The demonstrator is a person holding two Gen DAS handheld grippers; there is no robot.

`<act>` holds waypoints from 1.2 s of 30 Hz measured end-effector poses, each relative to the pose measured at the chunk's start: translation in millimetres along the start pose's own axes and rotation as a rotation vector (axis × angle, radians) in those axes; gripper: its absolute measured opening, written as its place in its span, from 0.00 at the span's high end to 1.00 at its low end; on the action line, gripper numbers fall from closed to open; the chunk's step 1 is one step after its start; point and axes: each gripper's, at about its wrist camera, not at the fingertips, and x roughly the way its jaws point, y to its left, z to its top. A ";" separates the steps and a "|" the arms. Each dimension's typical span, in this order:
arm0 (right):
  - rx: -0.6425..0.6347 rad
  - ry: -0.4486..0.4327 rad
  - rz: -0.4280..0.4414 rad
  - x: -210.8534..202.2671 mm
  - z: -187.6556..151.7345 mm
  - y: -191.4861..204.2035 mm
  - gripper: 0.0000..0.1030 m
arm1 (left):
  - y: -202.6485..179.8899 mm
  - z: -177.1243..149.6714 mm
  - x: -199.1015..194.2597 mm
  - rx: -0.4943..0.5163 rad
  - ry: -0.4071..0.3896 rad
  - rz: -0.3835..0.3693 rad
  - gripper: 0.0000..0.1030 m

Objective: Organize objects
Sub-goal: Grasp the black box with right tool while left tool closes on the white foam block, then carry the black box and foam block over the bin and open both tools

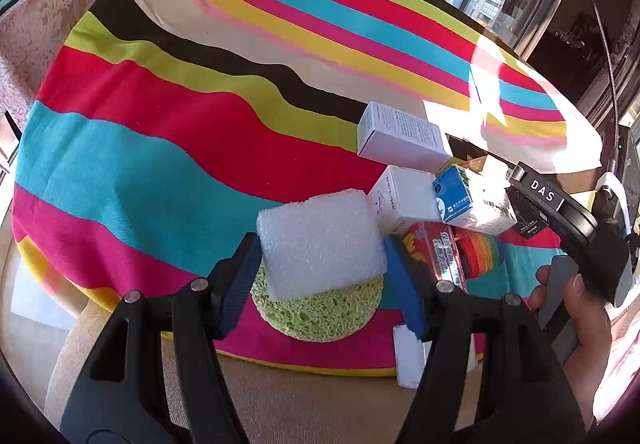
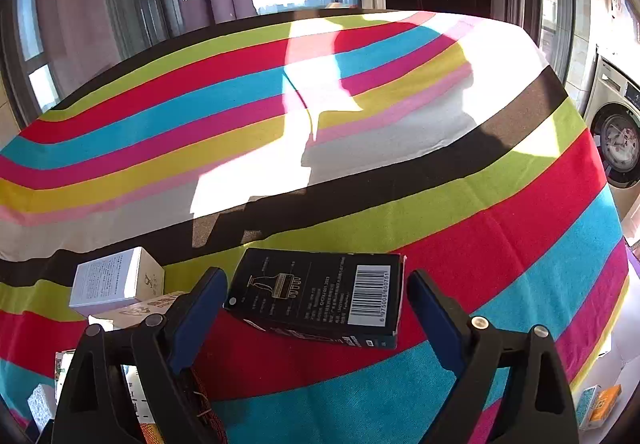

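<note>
My left gripper (image 1: 320, 276) is shut on a white foam block (image 1: 320, 244), held just above a round green sponge (image 1: 316, 314) on the striped tablecloth (image 1: 160, 131). To its right lie a pile of small boxes: two white boxes (image 1: 400, 131) (image 1: 396, 199), a blue-and-white box (image 1: 460, 195) and a red packet (image 1: 436, 248). My right gripper (image 2: 316, 308) is open around a black box with a barcode (image 2: 320, 296), whose left end touches the left finger (image 2: 200, 308); the right finger stands apart from it. The right gripper also shows in the left wrist view (image 1: 560, 211).
A white box (image 2: 112, 280) and other small boxes (image 2: 136, 308) lie left of the right gripper. A white card (image 1: 412, 356) lies at the table's near edge. A washing machine (image 2: 616, 131) stands far right. Windows are behind the table.
</note>
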 end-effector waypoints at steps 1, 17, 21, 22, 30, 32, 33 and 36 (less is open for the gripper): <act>0.002 -0.010 0.015 -2.3 -0.5 0.0 0.10 | -0.8 -0.2 -0.1 0.003 -0.001 0.002 0.35; 0.012 0.043 0.122 5.8 -8.2 -7.5 0.14 | -19.6 -8.0 -20.6 0.088 -0.093 0.042 0.35; 0.047 0.027 0.162 -14.7 -14.4 -21.0 0.14 | -31.3 -14.2 -38.7 0.130 -0.145 0.121 0.35; 0.050 0.023 0.171 -20.7 -16.6 -24.4 0.14 | -34.7 -16.3 -41.6 0.137 -0.146 0.135 0.35; 0.034 0.017 0.214 -66.4 -39.5 -46.5 0.14 | -67.5 -37.1 -56.5 0.223 -0.123 0.142 0.35; 0.033 0.022 0.222 -75.3 -45.1 -51.7 0.14 | -74.7 -40.4 -57.4 0.247 -0.120 0.138 0.35; 0.036 0.023 0.225 -77.9 -46.7 -54.5 0.14 | -77.9 -41.6 -58.5 0.256 -0.118 0.136 0.35; 0.051 0.025 0.228 -92.2 -54.4 -67.5 0.14 | -86.5 -44.6 -60.7 0.283 -0.116 0.135 0.35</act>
